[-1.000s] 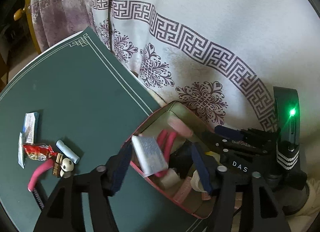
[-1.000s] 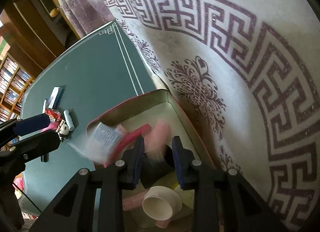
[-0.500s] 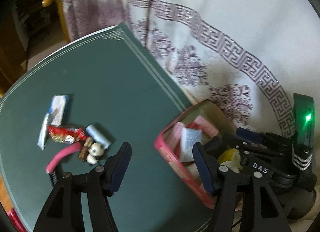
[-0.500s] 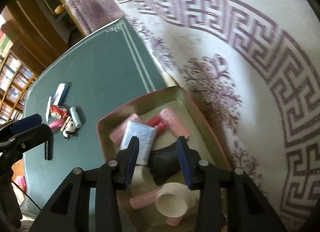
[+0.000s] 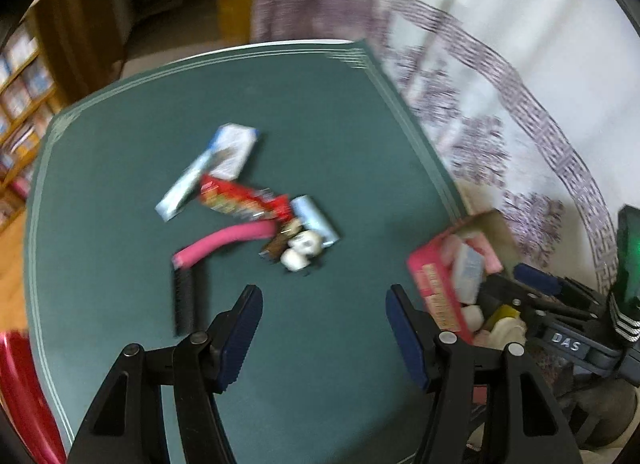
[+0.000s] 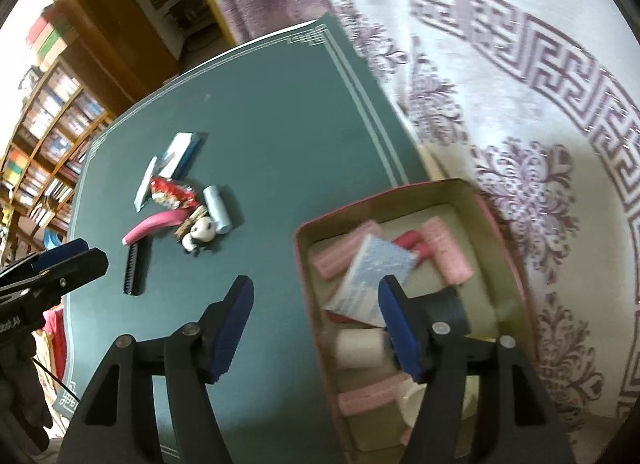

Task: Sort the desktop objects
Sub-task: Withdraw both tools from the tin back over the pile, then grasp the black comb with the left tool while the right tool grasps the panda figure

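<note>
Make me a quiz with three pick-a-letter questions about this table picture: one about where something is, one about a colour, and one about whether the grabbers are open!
1. Where is the little panda toy?
A. inside the box
B. on the green mat
C. between the right gripper's fingers

2. What colour is the brush's handle?
A. pink
B. yellow
C. black

3. How is the right gripper?
A. clamped on a pink roller
B. shut with nothing in it
C. jaws apart, holding nothing

Answers:
1 B: the panda lies in the small pile on the green mat, apart from the box.
2 A: the curved handle is pink; only the bristle part is black.
3 C: its jaws are opening, with nothing between them.
</note>
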Motion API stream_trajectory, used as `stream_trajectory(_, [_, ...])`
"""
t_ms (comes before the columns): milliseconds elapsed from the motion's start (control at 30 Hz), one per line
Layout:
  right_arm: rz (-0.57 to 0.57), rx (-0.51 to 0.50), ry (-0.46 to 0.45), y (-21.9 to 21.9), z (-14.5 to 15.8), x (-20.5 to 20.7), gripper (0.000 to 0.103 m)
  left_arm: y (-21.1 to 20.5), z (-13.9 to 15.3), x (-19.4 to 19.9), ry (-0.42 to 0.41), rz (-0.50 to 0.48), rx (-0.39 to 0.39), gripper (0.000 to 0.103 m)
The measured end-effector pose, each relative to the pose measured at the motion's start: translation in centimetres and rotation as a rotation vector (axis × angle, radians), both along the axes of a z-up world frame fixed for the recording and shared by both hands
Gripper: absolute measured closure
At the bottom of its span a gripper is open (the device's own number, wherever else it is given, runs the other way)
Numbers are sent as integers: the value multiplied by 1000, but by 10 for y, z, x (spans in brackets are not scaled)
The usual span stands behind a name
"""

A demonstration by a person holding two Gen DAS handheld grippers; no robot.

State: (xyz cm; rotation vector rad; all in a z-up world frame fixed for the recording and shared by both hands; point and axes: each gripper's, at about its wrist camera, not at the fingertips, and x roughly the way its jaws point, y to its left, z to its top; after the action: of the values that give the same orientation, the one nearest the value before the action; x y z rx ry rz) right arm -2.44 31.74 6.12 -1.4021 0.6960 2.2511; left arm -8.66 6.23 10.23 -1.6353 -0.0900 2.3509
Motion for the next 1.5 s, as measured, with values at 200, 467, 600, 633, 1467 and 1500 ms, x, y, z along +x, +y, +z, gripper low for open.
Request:
stream_trajectory(200, [58, -20, -3, -24, -1, -18, 34, -48, -1, 11, -9, 103, 19, 19])
stream_trajectory(467, [117, -39, -8, -54, -3, -37, 34, -88, -9, 23, -17, 166, 16, 19])
stream_trajectory(600, [129, -54, -13, -65, -5, -43, 34, -106, -16, 25, -24, 188, -6, 19])
stream_trajectory(633, [130, -57, -15, -66, -6, -44, 34, -110, -19, 25, -28, 193, -10, 19])
stream_trajectory(1467, [211, -99, -120, -88, -40, -96, 34, -118, -109, -15, -177, 165, -87, 19])
stream_trajectory(1500, [215, -101, -123, -89, -42, -99, 34, -117, -111, -16, -180, 163, -87, 19])
